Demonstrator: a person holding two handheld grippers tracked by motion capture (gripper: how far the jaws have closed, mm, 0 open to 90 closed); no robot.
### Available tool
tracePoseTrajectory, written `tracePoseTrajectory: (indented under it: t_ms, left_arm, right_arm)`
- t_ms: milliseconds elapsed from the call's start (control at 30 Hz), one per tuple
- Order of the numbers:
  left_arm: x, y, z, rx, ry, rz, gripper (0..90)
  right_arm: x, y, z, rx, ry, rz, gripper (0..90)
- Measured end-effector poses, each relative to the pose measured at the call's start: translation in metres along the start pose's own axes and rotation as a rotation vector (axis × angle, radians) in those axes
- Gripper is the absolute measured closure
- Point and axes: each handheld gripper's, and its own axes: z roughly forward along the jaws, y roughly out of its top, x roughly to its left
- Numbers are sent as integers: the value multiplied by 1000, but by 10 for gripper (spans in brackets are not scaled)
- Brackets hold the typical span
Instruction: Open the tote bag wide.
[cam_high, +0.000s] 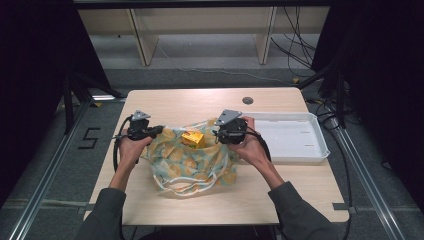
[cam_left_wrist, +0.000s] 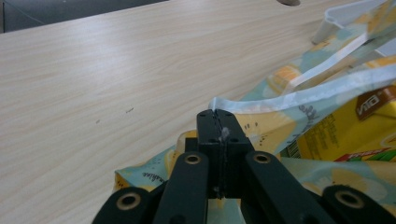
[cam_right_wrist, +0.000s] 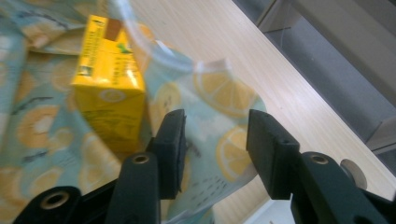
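Your lemon-print bag (cam_high: 192, 162) lies slumped on the wooden counter (cam_high: 165, 102), mouth turned toward the far edge, white handles (cam_high: 187, 185) spilling off its near side. A yellow carton (cam_high: 193, 138) stands in the bag's open mouth, upright in the high view, its lower part wrapped by the fabric; in the right gripper view it sits among the folds with one top corner showing brown print.

Your left gripper (cam_left_wrist: 216, 114) has its jaws pressed fully together on the bag's white-edged rim (cam_left_wrist: 299, 95), pinching a thin strip of it at the tips. That rim runs away from the jaws across the counter, and the carton (cam_left_wrist: 345, 130) lies just behind it inside the bag.

Your right gripper (cam_right_wrist: 215, 135) has its jaws partly apart, with the printed fabric (cam_right_wrist: 224, 98) lying beyond and below the gap; they press on nothing. The carton (cam_right_wrist: 109, 93) is just beside its left jaw.

A white tray (cam_high: 320, 150) sits on the counter at the bag's right, touching or nearly touching it, and it holds nothing.
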Motion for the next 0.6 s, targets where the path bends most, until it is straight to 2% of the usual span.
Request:
tracePoseTrajectory:
  t_ms: [33, 100, 167, 267, 333, 400, 467, 533, 600]
  left_arm:
    - [1, -1, 0, -3, -3, -11, 892]
    - [1, -1, 0, 0, -3, -2, 891]
    - [1, -1, 0, -1, -1, -9, 891]
    - [0, 0, 0, -2, -4, -13, 890]
    - [0, -1, 2, -3, 0, -2, 891]
    - [0, -2, 3, 7, 5, -2, 891]
    - [-1, -4, 5, 11, 7, -3, 891]
    - [-3, -6, 6, 26, 7, 20, 891]
    - [-4, -9, 7, 42, 10, 36, 891]
  right_arm:
    - [2, -1, -3, -12, 1, -20, 557]
    - [8, -3, -9, 24, 43, -12, 540]
    - [11, -7, -8, 39, 44, -26, 577]
    - [12, -9, -2, 69, 37, -48, 805]
    - [10, -9, 3, 72, 18, -46, 865]
    - [5, -9, 8, 56, -6, -21, 886]
    - [0, -9, 15, 68, -24, 0, 889]
    - [-1, -11, 25, 84, -17, 8, 888]
    - [4, -15, 32, 122, -2, 9, 885]
